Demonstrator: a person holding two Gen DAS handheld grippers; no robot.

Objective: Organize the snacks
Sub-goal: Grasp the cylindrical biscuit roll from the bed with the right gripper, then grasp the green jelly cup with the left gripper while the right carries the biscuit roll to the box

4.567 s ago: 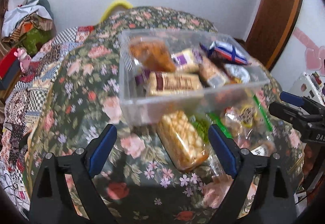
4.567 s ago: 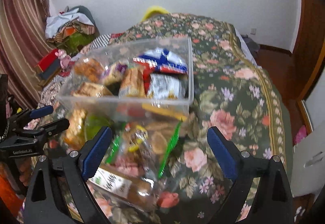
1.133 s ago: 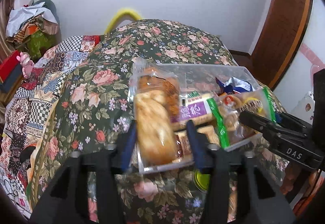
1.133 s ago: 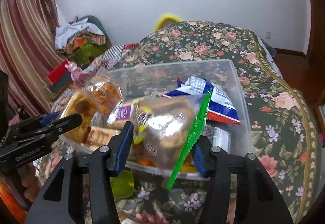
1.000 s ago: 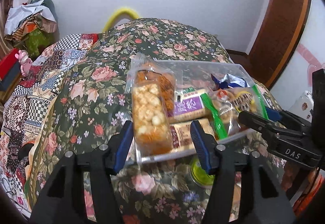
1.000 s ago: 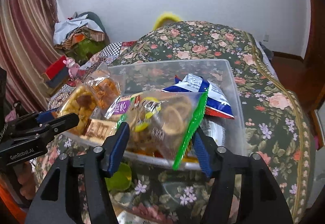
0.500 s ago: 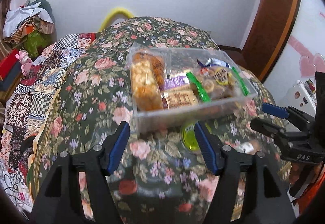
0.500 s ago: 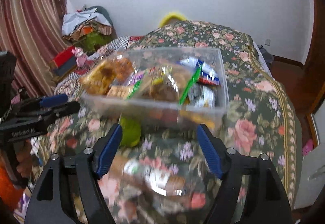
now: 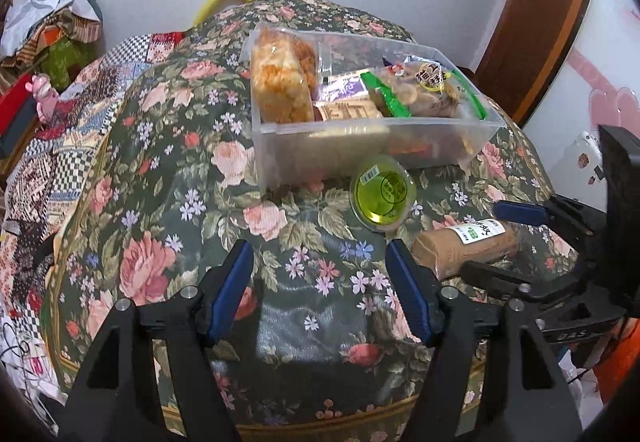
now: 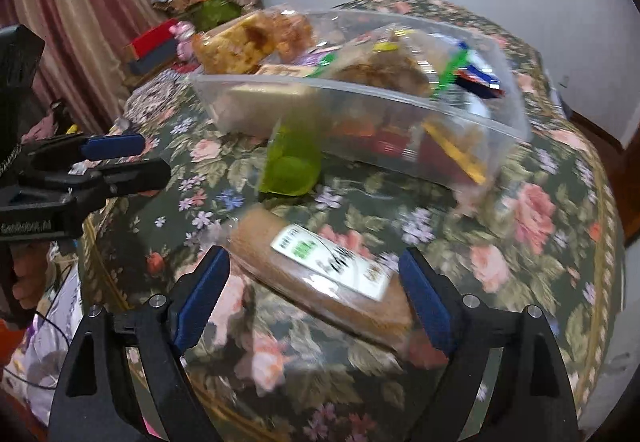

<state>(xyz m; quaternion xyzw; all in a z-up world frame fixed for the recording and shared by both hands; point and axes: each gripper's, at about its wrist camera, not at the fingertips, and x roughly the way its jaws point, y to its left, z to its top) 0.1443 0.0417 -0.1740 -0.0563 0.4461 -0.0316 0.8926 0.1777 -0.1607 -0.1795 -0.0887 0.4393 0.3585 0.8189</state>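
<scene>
Clear bin (image 9: 280, 145) sits mid-bed on the floral quilt (image 9: 168, 169), packed with snacks: orange puff bag (image 9: 280, 89) at its left end, green-edged cookie bag (image 9: 420, 93) at right, a wafer pack (image 9: 346, 111) between them. In the right view the bin (image 10: 400, 129) is at 12 o'clock, blurred, with a blue-red packet (image 10: 476, 75) at its far end.

Green cup (image 9: 382, 193) lies on the quilt touching the bin's near wall, at 1 o'clock from the left gripper (image 9: 320, 290). Brown roll pack (image 9: 464, 246), white label up, lies near the cup at its 4 o'clock; in the right view it (image 10: 320, 266) sits between the spread fingers.

Left gripper: jaws wide apart, nothing between them, over bare quilt. Right gripper (image 10: 312, 294): jaws wide apart, straddling the roll pack, contact not clear due to blur. Right gripper (image 9: 532, 242) shows at 3 o'clock in the left view, left one (image 10: 100, 165) at 9 o'clock in the right view.

Clothes pile (image 9: 52, 29) at 10 o'clock by the wall.
</scene>
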